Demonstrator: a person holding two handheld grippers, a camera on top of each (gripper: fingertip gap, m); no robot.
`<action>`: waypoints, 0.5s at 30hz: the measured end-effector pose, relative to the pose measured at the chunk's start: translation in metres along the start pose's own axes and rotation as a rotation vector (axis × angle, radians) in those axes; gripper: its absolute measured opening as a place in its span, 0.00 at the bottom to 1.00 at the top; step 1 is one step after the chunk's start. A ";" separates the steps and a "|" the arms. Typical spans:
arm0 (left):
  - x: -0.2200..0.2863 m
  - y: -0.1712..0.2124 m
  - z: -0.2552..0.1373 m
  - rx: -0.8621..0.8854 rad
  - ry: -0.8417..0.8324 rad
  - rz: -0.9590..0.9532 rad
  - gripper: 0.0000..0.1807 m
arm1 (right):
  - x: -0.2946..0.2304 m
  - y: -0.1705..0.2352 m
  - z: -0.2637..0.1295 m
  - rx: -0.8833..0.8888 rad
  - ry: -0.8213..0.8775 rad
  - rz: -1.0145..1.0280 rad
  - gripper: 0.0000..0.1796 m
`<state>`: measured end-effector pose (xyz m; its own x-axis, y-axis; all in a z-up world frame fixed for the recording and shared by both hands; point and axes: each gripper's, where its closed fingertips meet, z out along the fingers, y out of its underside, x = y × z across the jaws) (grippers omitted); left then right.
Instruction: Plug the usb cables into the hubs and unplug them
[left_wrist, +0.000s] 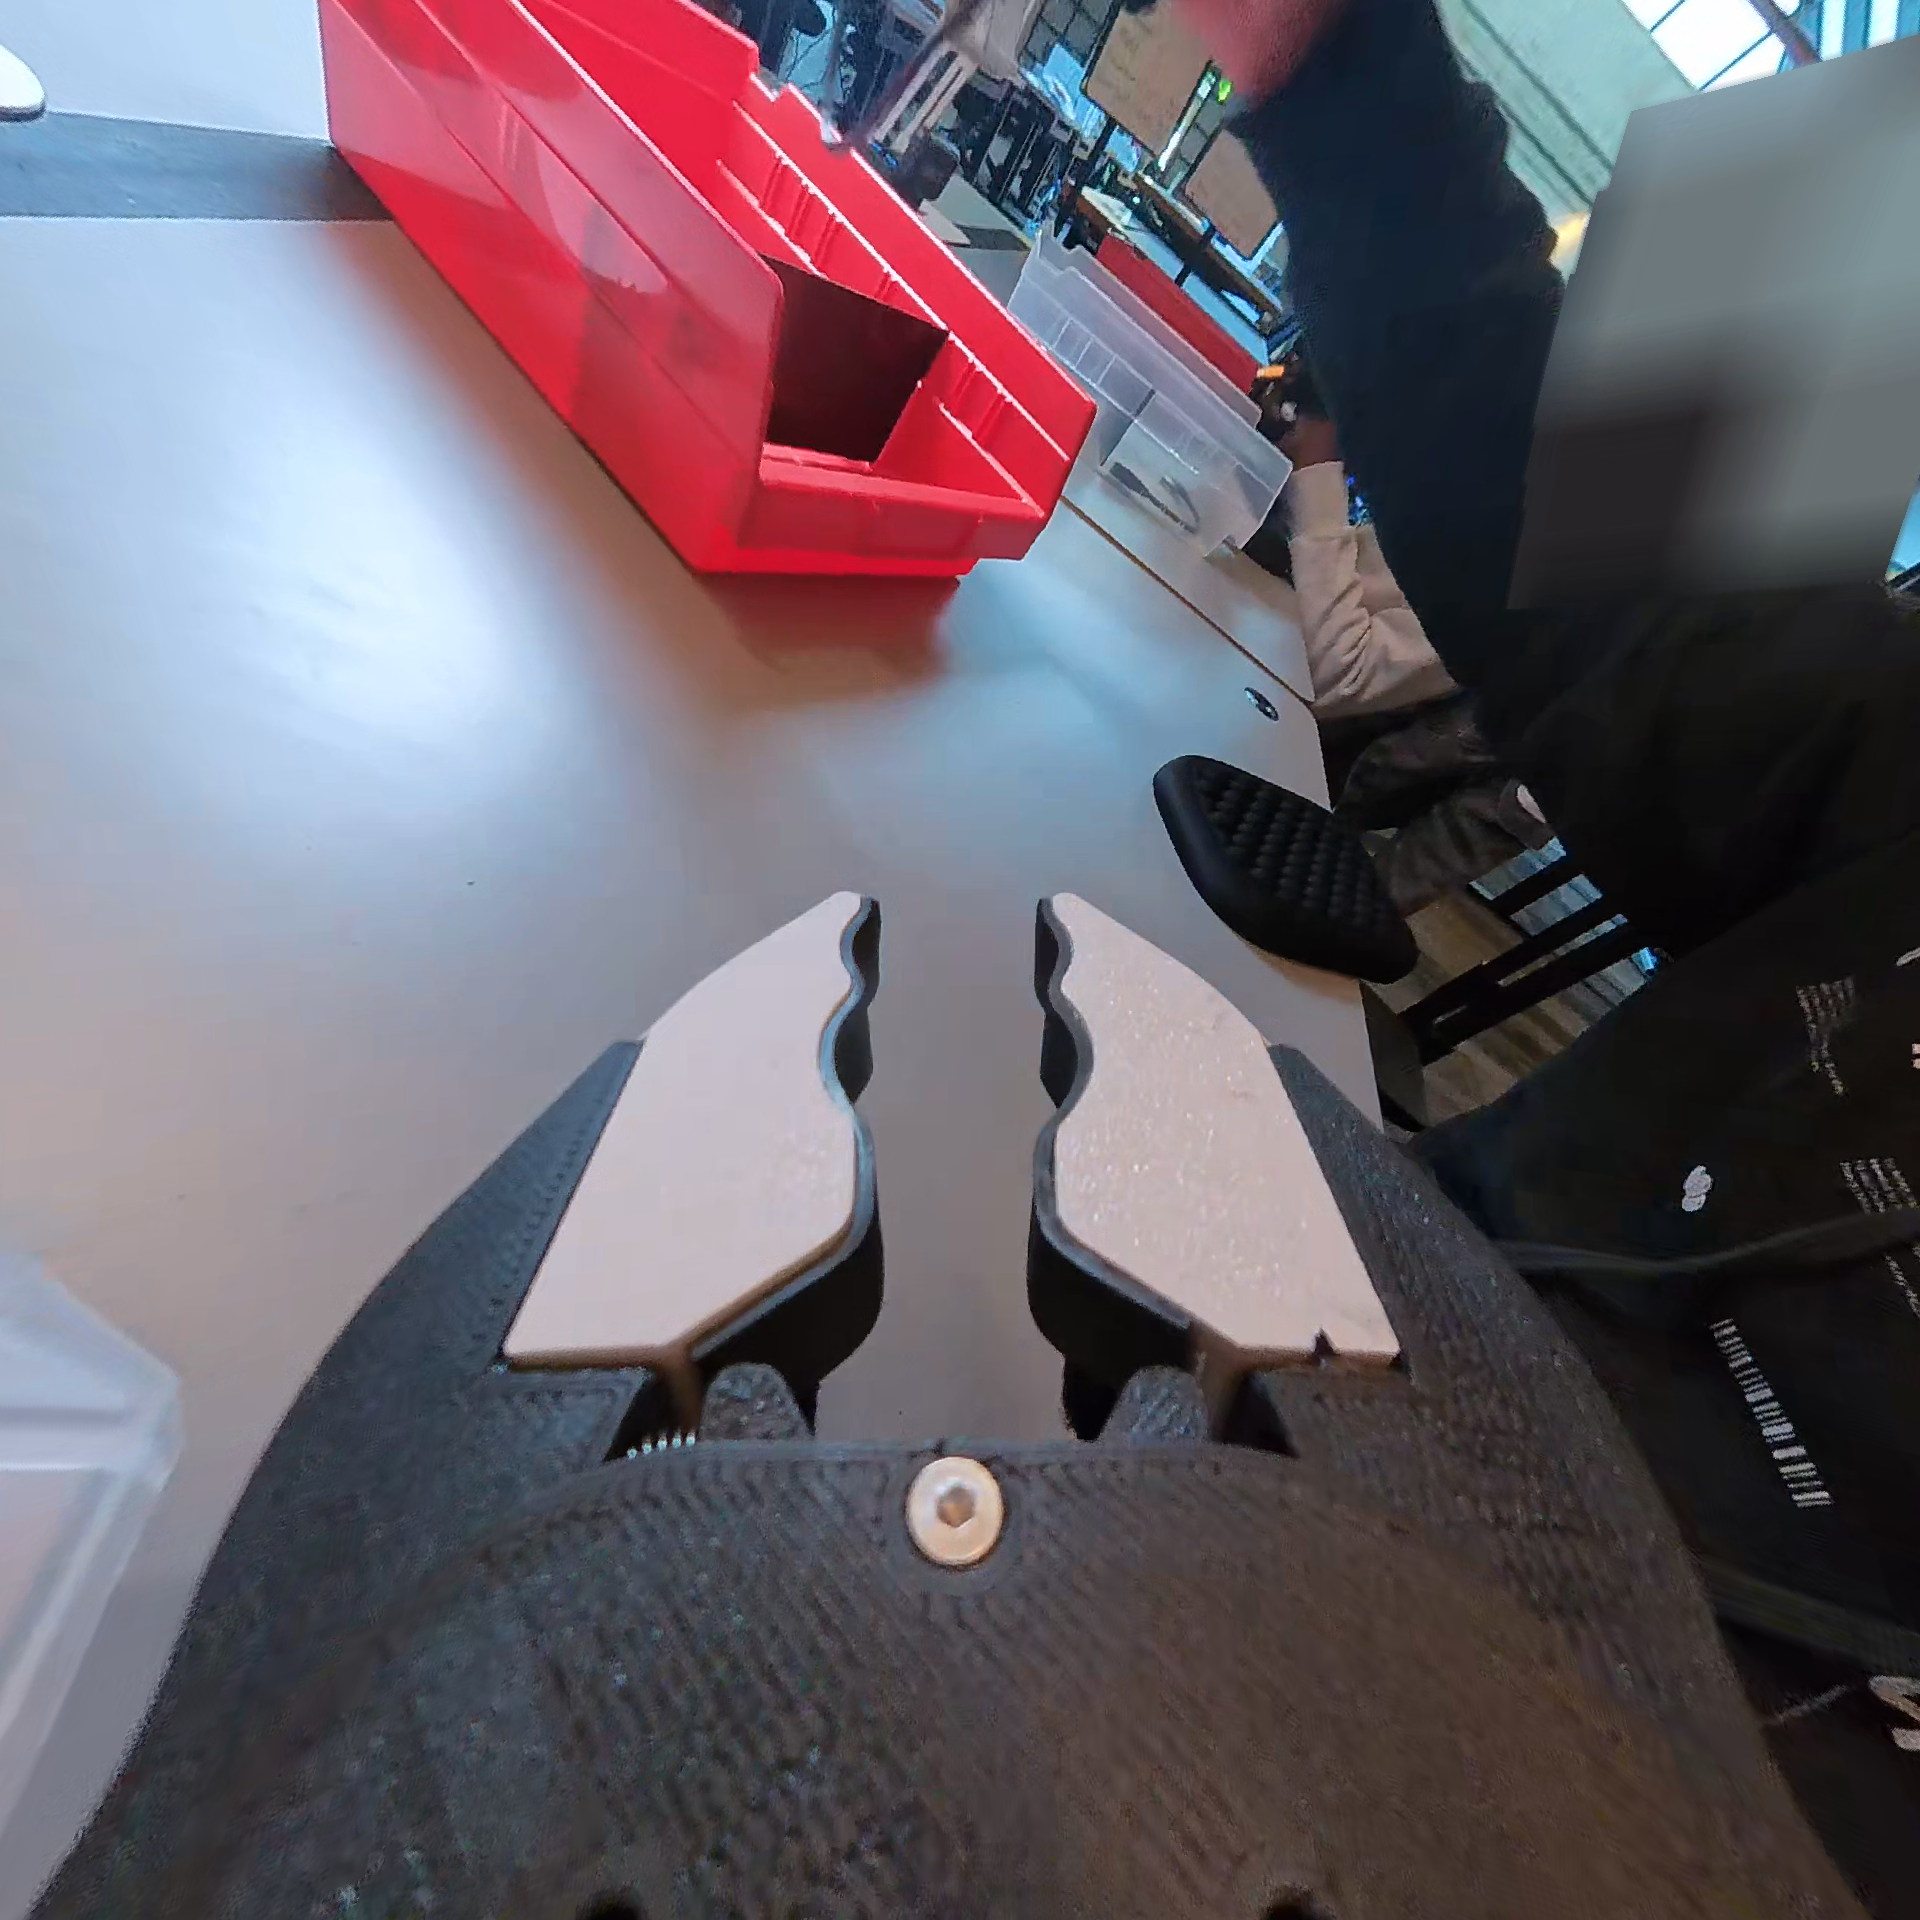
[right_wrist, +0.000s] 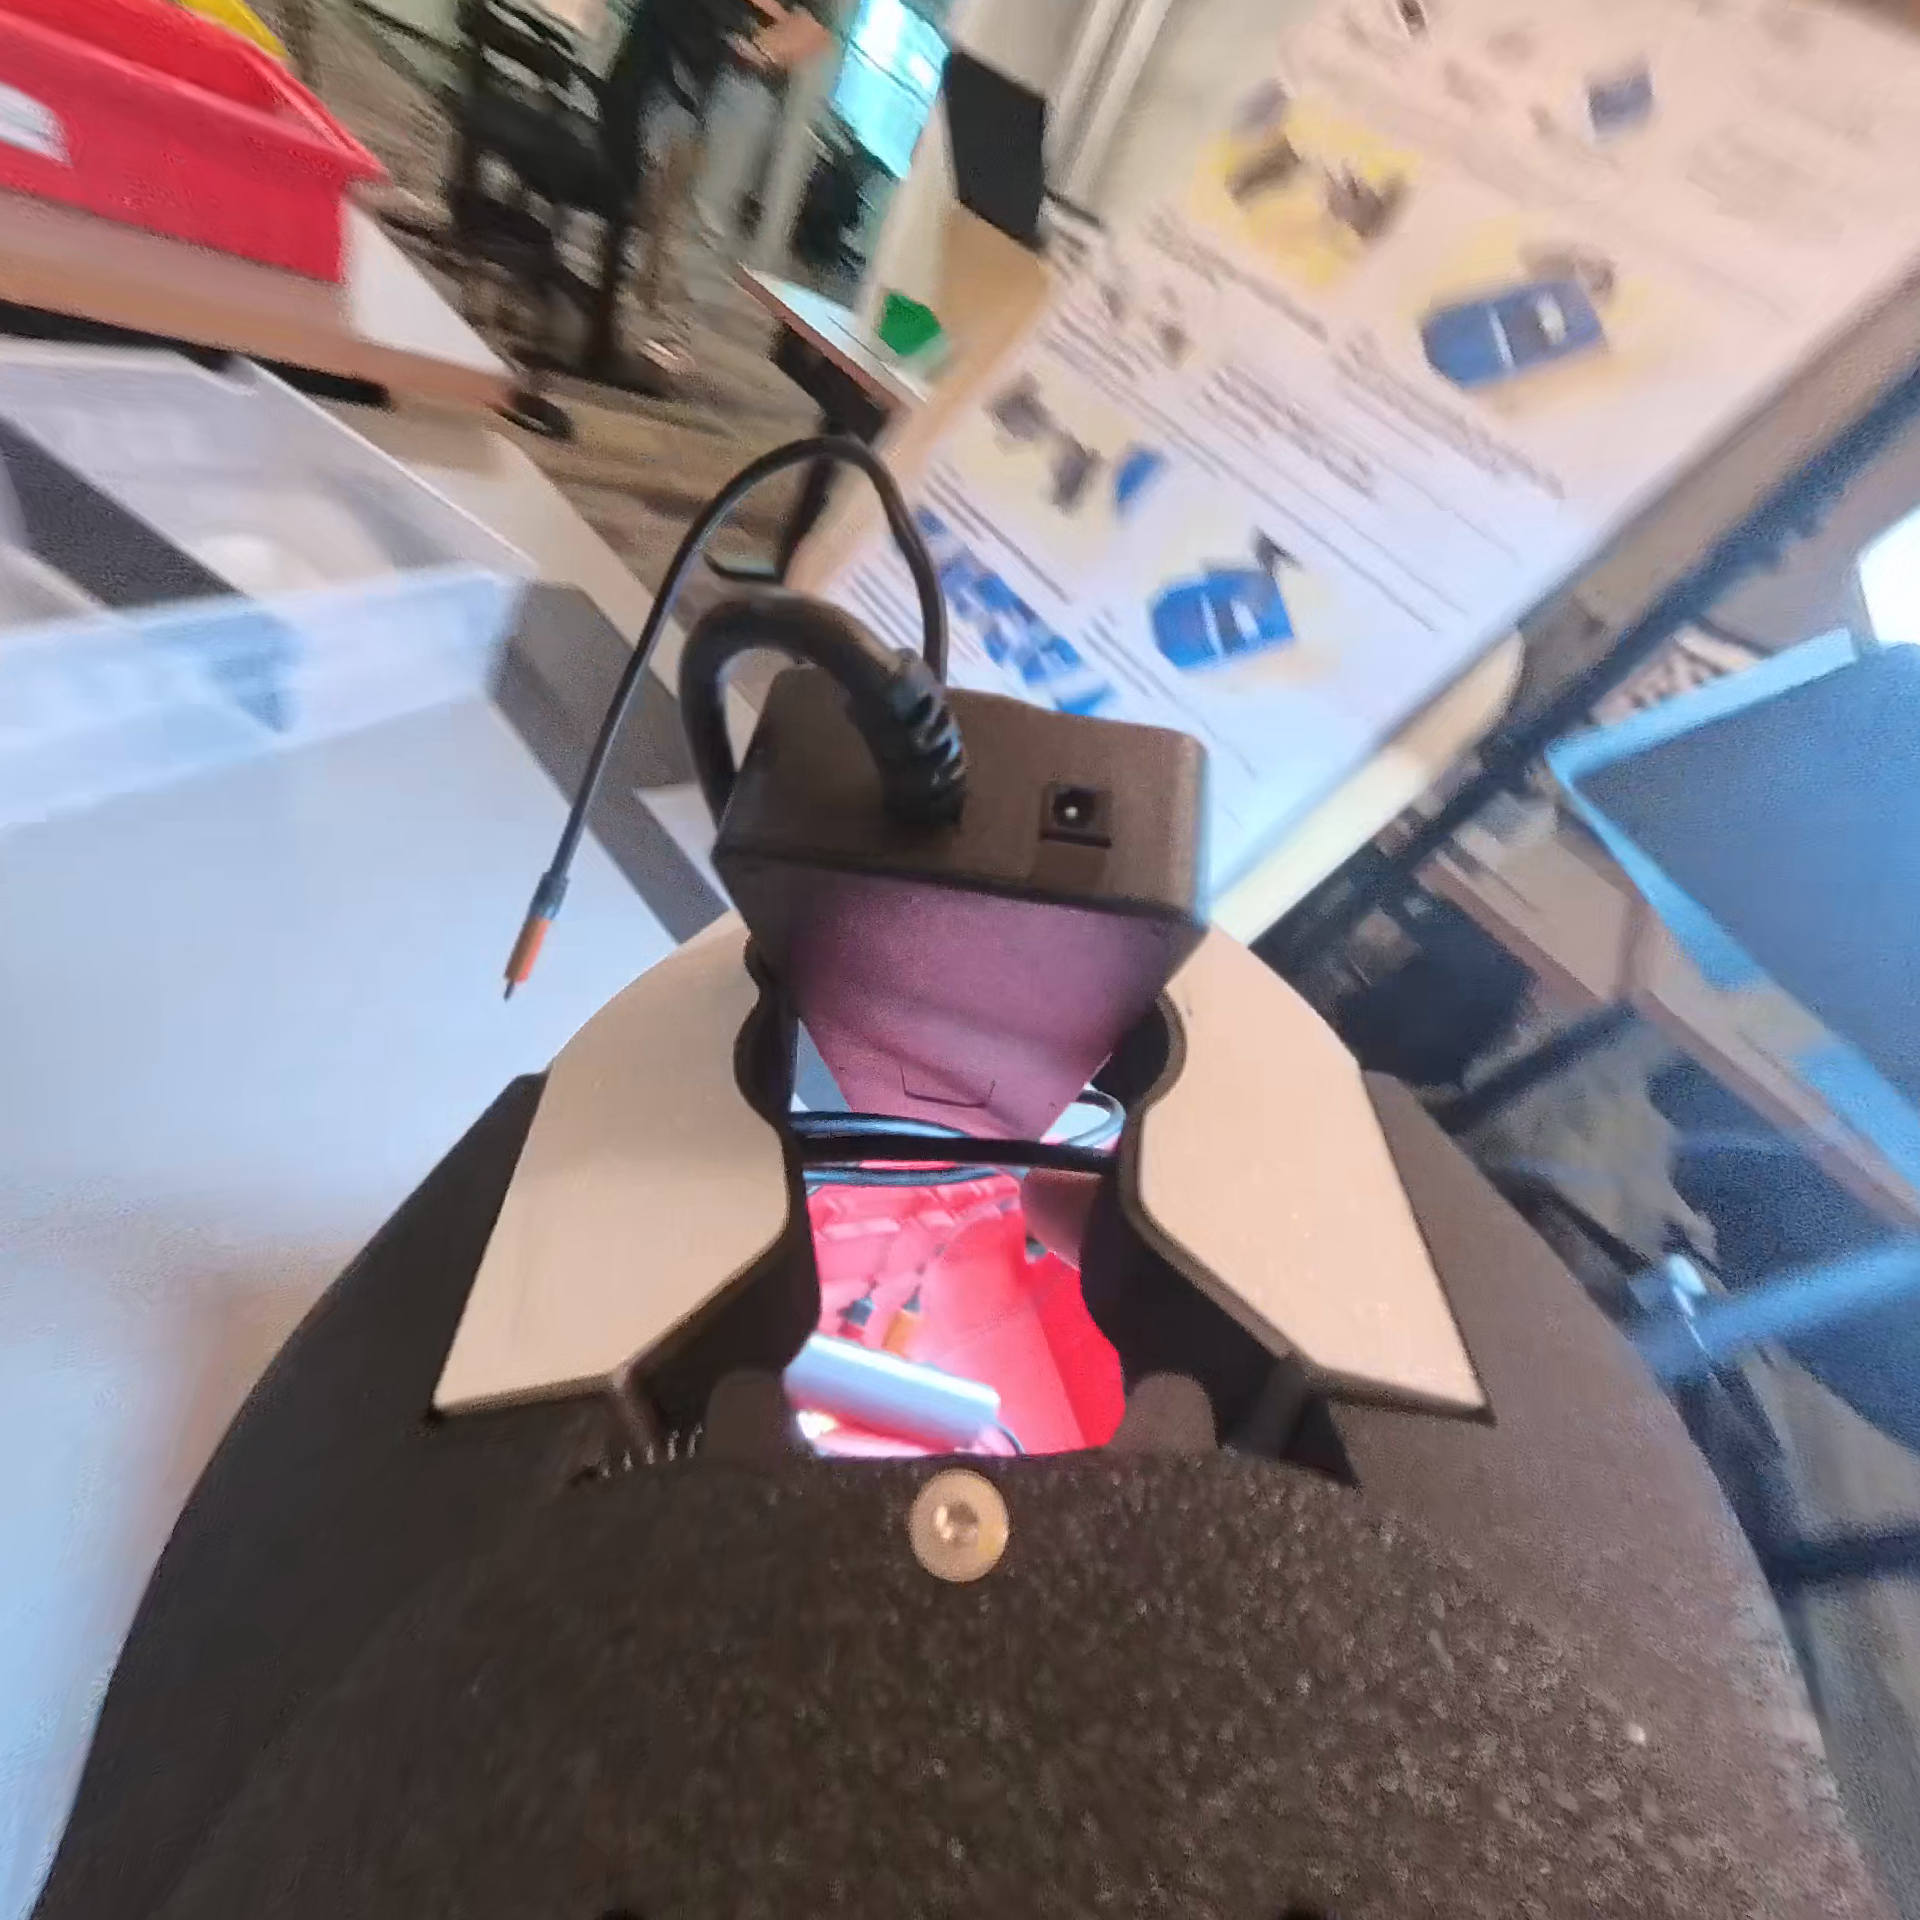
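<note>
My right gripper (right_wrist: 961, 961) is shut on a black USB hub (right_wrist: 966, 831) and holds it up in the air. The hub's thick black cord (right_wrist: 727, 665) loops off its top. A thin black cable (right_wrist: 644, 675) hangs to the left, ending in an orange-tipped plug (right_wrist: 528, 940). Below, between the fingers, a red bin (right_wrist: 1039, 1340) holds a silver hub (right_wrist: 883, 1397) and orange-tipped cables (right_wrist: 904, 1325). My left gripper (left_wrist: 958, 925) is open and empty, low over the grey table (left_wrist: 416, 727). No hub or cable shows in the left wrist view.
Red bins (left_wrist: 644, 291) lie on the table ahead of the left gripper, with a clear bin (left_wrist: 1143, 395) beyond. A clear container (left_wrist: 62, 1455) is at the left edge. A person in black clothing (left_wrist: 1714, 1039) and a black chair (left_wrist: 1278, 862) are at the right. A clear box (right_wrist: 260, 779) stands left of the right gripper.
</note>
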<state>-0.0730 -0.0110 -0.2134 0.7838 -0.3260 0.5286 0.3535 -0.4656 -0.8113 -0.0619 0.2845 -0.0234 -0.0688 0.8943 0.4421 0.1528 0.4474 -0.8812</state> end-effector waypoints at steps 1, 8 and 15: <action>0.000 0.001 0.000 -0.007 -0.002 0.004 0.16 | 0.012 0.020 0.006 -0.044 0.042 0.004 0.35; -0.001 0.003 0.000 -0.012 0.010 -0.009 0.15 | 0.053 0.134 0.013 -0.396 0.252 0.047 0.35; -0.001 0.010 0.007 -0.048 0.019 -0.009 0.14 | 0.033 0.198 0.021 -0.655 0.150 0.116 0.35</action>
<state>-0.0667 -0.0100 -0.2235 0.7707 -0.3367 0.5411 0.3358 -0.5071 -0.7938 -0.0550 0.4026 -0.1872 0.1143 0.9043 0.4114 0.7192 0.2104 -0.6622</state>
